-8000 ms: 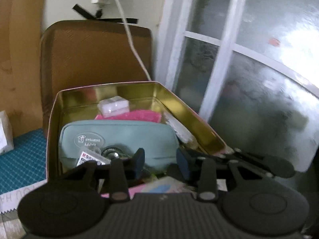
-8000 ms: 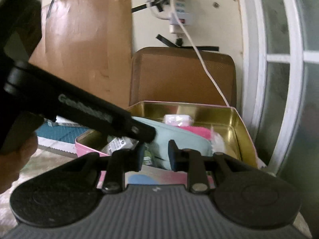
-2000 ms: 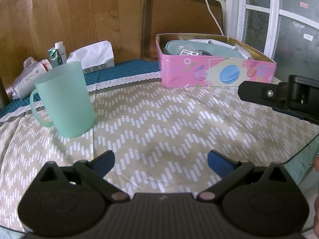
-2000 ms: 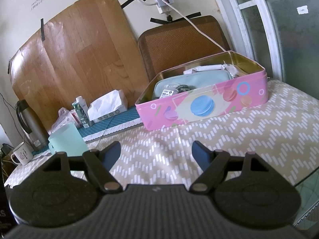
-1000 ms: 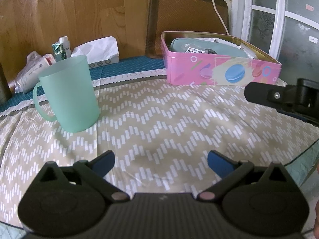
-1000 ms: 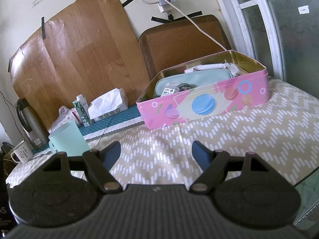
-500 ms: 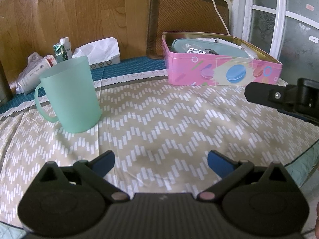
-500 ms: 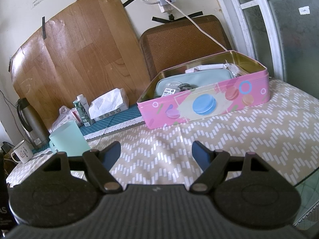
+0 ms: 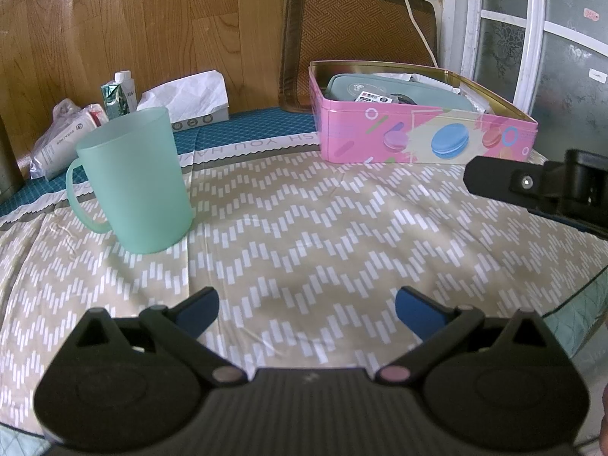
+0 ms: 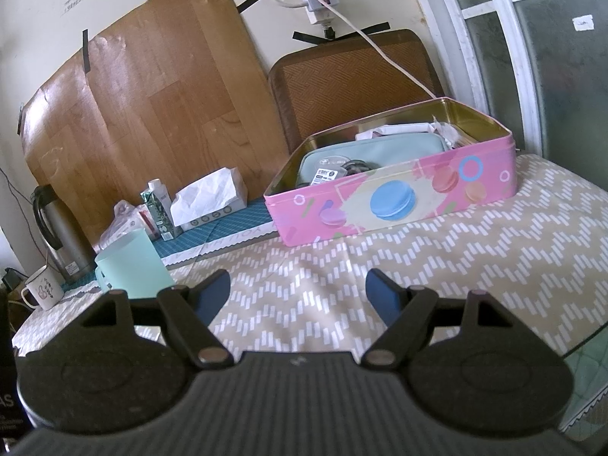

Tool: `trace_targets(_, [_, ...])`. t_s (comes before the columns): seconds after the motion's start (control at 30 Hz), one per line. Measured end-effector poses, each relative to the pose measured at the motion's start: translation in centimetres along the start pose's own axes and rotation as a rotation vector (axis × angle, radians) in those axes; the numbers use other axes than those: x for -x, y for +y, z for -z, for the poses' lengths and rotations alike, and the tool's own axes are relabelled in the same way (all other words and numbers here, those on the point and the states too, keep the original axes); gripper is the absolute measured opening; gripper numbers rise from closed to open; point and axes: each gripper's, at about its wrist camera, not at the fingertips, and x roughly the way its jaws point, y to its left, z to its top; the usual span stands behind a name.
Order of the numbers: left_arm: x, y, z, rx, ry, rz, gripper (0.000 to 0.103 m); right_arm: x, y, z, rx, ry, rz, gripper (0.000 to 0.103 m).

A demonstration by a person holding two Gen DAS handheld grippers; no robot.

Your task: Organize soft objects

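A pink tin box [image 9: 425, 140] [image 10: 395, 197] with macaron prints stands at the far side of the table. Inside it lies a pale teal soft pouch [image 9: 395, 93] [image 10: 376, 154] with paper packets around it. My left gripper [image 9: 306, 309] hangs open over the zigzag tablecloth, well short of the box, with nothing between its blue-padded fingers. My right gripper [image 10: 298, 292] is also open and empty, further from the box. Part of the right gripper's black body [image 9: 543, 190] shows at the right edge of the left wrist view.
A mint plastic mug [image 9: 135, 182] [image 10: 129, 264] stands left of centre. Behind it are a tissue box [image 9: 190, 100], a small carton [image 9: 117, 95] and a plastic bag [image 9: 64, 133]. A steel kettle [image 10: 57, 228] and white mug [image 10: 40, 290] sit far left. A brown chair back [image 9: 357, 34] rises behind the box.
Over eight seconds both grippers have pulled back from the box and opened wide. In the last second the left view drifted slightly right; little else moved.
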Motion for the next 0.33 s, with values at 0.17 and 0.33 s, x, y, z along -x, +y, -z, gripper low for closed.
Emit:
trace_targets(0.17, [0.06, -0.02, -0.03, 0.003, -0.004, 0.013, 0.103, 0.07, 0.10, 0.08, 0.001, -0.002, 0.001, 0.080])
trace_targets(0.33, [0.86, -0.65, 0.00, -0.034, -0.057, 0.020, 0.103, -0.12, -0.03, -0.11, 0.008, -0.004, 0.009, 0.081])
